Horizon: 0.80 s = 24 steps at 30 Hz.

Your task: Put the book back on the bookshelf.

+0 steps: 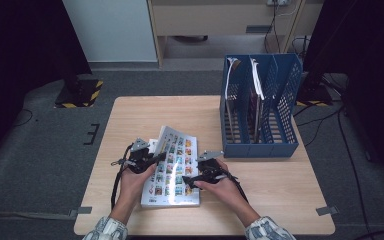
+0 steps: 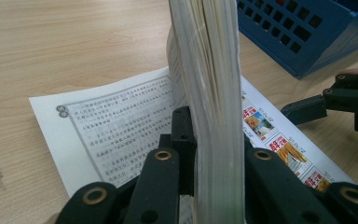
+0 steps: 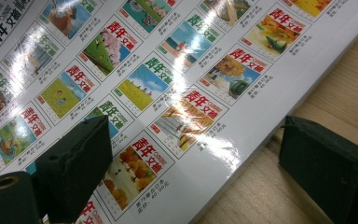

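While the left gripper (image 2: pixel 214 186) clamps the magazine's (image 1: pixel 172 167) lifted pages, the right gripper (image 3: pixel 191 168) straddles its edge, jaws apart

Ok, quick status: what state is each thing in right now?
Magazine: flat on table, part of its pages lifted upright.
Left gripper: shut on the lifted pages.
Right gripper: open, astride the magazine's edge.
File rack: upright, documents standing in two slots.

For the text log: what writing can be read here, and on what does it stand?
"青年文摘": red title repeated on the small cover pictures across the magazine's back cover.
Small price lines under each picture: too small to read.
Printed page of the magazine: Chinese body text, too blurred.
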{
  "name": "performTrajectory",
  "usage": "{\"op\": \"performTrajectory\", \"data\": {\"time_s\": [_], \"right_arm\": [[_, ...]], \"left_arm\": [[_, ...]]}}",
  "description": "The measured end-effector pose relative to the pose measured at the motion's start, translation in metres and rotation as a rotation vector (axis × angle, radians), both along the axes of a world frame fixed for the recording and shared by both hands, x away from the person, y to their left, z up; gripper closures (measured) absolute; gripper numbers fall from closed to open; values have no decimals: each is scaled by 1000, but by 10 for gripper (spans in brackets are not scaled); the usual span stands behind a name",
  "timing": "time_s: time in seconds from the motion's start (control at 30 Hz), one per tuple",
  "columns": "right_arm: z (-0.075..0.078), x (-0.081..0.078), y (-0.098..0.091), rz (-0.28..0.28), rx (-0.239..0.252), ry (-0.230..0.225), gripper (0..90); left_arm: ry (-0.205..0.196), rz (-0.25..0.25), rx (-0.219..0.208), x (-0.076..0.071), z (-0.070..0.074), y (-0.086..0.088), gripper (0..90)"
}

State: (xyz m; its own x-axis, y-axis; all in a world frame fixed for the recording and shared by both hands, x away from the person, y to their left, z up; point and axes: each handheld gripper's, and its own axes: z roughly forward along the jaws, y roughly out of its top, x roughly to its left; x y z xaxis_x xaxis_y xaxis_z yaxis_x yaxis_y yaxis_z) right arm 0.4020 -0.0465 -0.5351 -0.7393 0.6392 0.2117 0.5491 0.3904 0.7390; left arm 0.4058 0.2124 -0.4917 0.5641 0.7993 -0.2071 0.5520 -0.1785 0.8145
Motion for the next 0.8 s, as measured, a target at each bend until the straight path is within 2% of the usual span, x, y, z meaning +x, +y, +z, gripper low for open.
{"op": "performTrajectory", "data": {"time_s": [0.5, 0.8], "right_arm": [[4, 8, -2, -18, 25, 8, 105], [4, 17, 0, 1, 47, 37, 93]], "left_arm": [[-50, -12, -36, -7, 11, 2, 803], [-68, -14, -37, -9, 15, 2, 803]]}}
